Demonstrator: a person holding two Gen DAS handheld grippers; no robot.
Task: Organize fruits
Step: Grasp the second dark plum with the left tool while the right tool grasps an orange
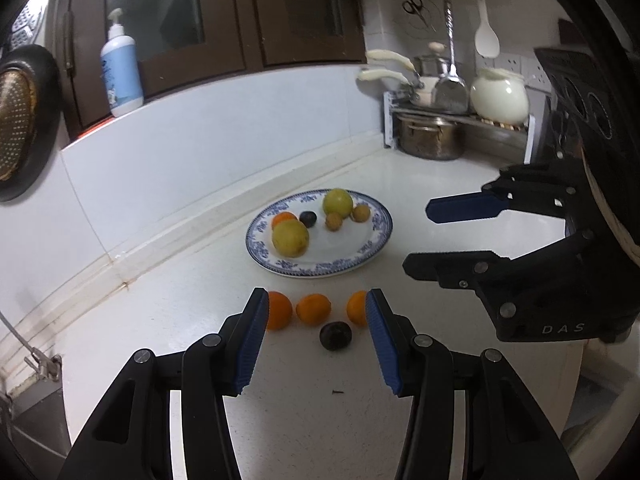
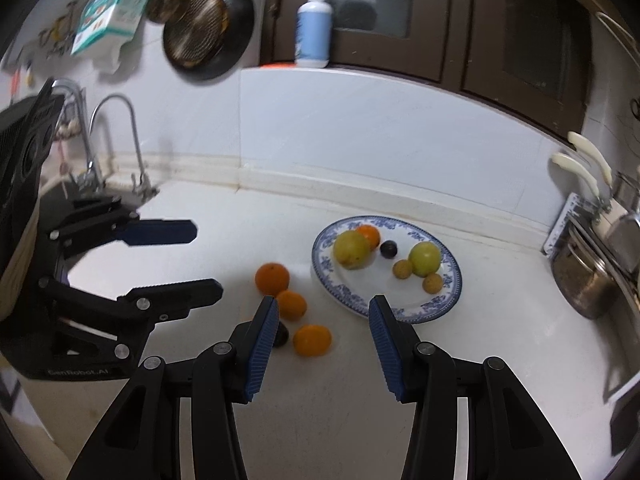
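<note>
Room: a kitchen with dark brown cabinets above a white tiled wall.
Bench [image 1: 460,200]: white, carrying the fruit, with a metal pot [image 1: 430,138] at the far right corner.
Plate [image 1: 372,254]: blue-patterned, near the wall; it holds two large yellow-green fruits [image 1: 291,237], one orange, one dark plum and two small brown fruits [image 1: 333,222].
Left tongs [image 1: 316,340]: jaws apart, nothing between the pads, hanging over the loose fruit.
Right tongs [image 2: 324,344]: jaws apart, gripping nothing, hanging over the bench between the loose fruit and the plate.
Loose oranges [image 1: 313,309]: three on the bare bench just in front of the plate, close together in a rough row.
Loose dark fruit [image 1: 335,335]: on the bench just beside the oranges, on the near side.
Soap bottle [image 1: 121,70]: upright on the ledge under the cabinets.
</note>
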